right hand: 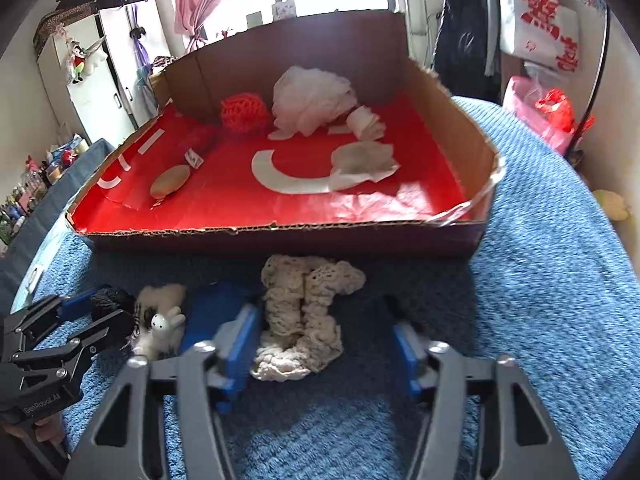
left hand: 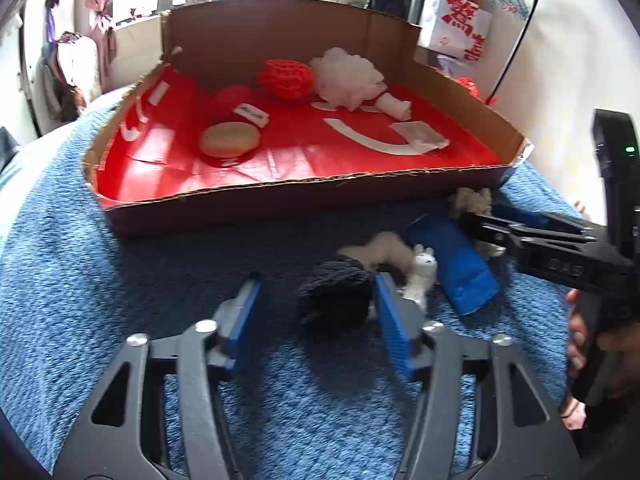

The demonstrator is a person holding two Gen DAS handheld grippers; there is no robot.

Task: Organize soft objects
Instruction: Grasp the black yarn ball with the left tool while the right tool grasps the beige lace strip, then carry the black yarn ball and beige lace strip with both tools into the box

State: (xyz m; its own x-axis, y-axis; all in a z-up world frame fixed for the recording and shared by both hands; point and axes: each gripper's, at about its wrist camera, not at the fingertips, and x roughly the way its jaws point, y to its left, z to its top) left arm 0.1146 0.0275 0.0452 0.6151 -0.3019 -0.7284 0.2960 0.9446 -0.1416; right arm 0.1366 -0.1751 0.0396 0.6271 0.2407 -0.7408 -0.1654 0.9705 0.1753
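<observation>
Several soft things already lie in the red-lined cardboard box (right hand: 280, 236). Left on the blue blanket (left hand: 120, 280): dark yarn ball (left hand: 336, 294) inside the unclenched left claw (left hand: 316, 308), cream lace cloth (right hand: 304, 316) between the released right claw (right hand: 328, 344), plus a plush toy (left hand: 420, 276).

A brown cardboard box (right hand: 452, 120) is lined in red; the blanket (right hand: 540, 280) is mottled blue (the lace cloth (right hand: 304, 320) cream).

Puff (left hand: 347, 77) and sponge (left hand: 229, 139) in box (left hand: 280, 196); lace cloth (right hand: 304, 312) before it on blanket (right hand: 540, 280)
</observation>
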